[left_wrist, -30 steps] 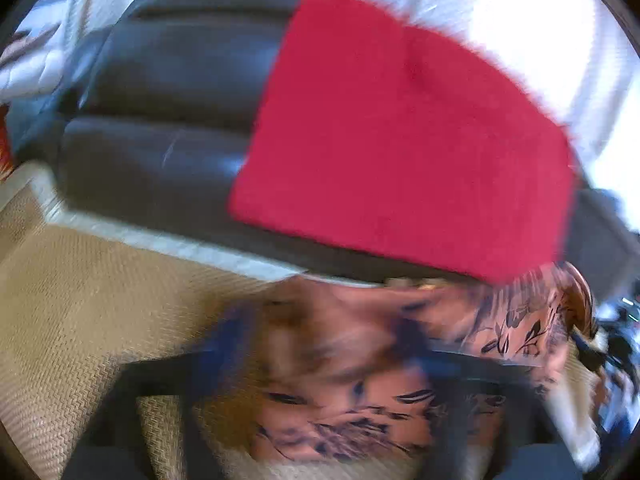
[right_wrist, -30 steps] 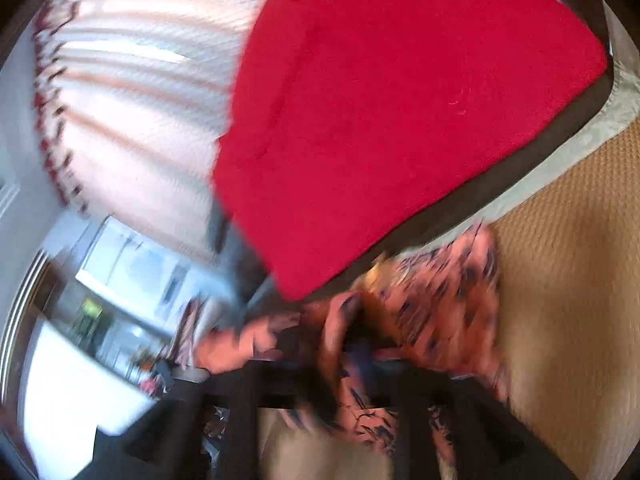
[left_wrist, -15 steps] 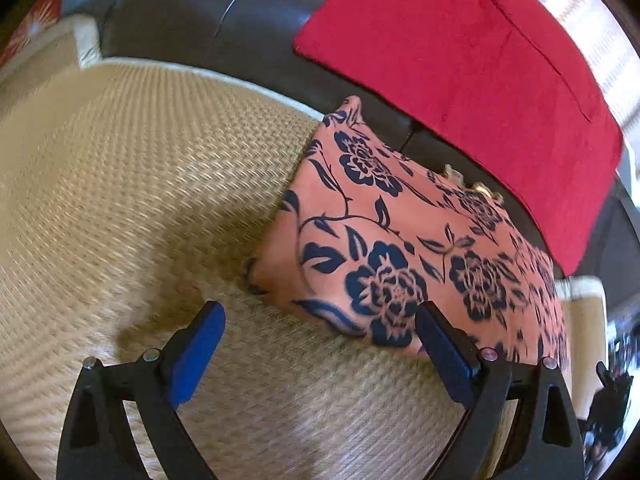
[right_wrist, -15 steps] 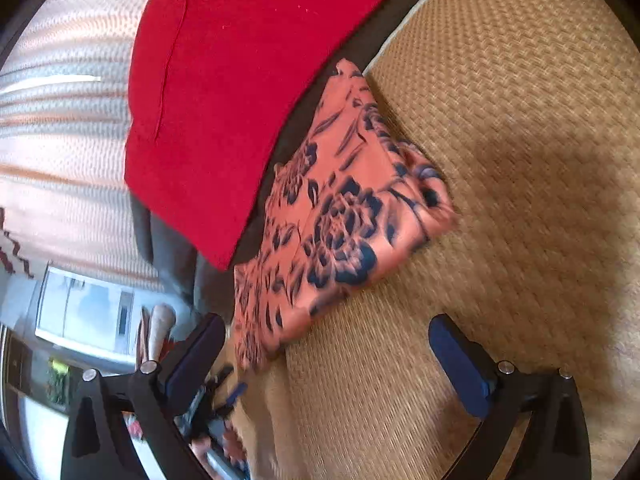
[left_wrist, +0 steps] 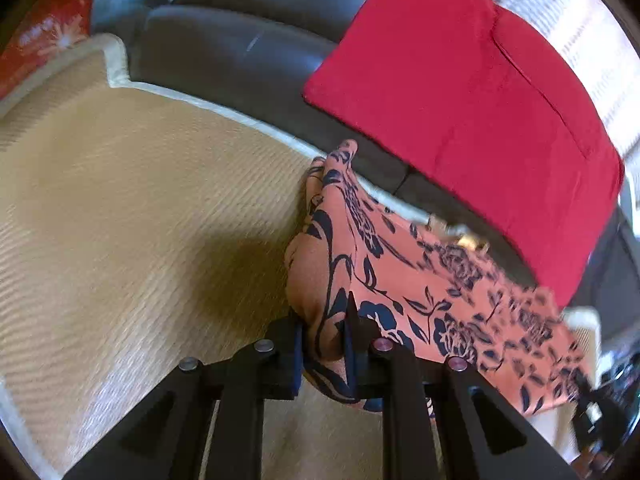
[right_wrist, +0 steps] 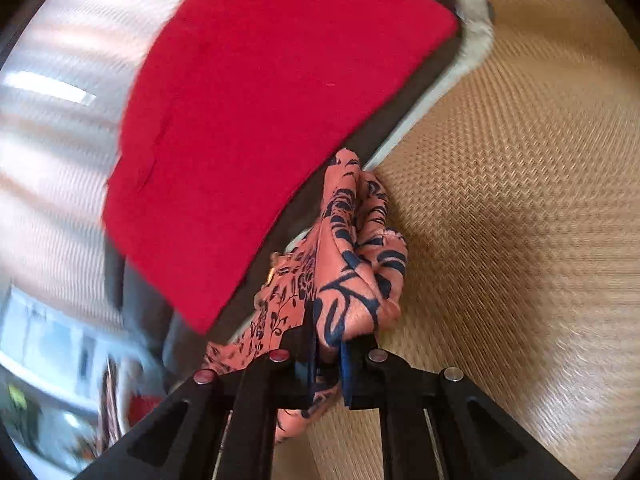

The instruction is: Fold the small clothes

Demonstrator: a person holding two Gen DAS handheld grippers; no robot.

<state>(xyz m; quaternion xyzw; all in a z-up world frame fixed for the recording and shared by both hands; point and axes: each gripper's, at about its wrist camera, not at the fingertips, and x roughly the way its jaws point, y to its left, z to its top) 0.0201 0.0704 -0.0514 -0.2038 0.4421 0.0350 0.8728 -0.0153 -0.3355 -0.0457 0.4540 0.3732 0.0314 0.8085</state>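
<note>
A small salmon-orange garment with dark blue flowers [left_wrist: 432, 292] lies folded on a woven tan mat [left_wrist: 140, 208]. My left gripper [left_wrist: 323, 344] is shut on the garment's near left end. In the right wrist view the same garment [right_wrist: 352, 248] is bunched between the jaws of my right gripper [right_wrist: 326, 354], which is shut on its other end. The cloth stretches between the two grippers along the mat's far edge.
A red cushion [left_wrist: 472, 92] leans on a dark leather sofa back [left_wrist: 248, 40] just behind the garment; it also shows in the right wrist view [right_wrist: 256, 120]. The mat has a pale border [left_wrist: 224, 104]. A red printed item [left_wrist: 40, 44] sits far left.
Both grippers were open in front of the folded garment half a second ago. Both have moved in and shut on its ends.
</note>
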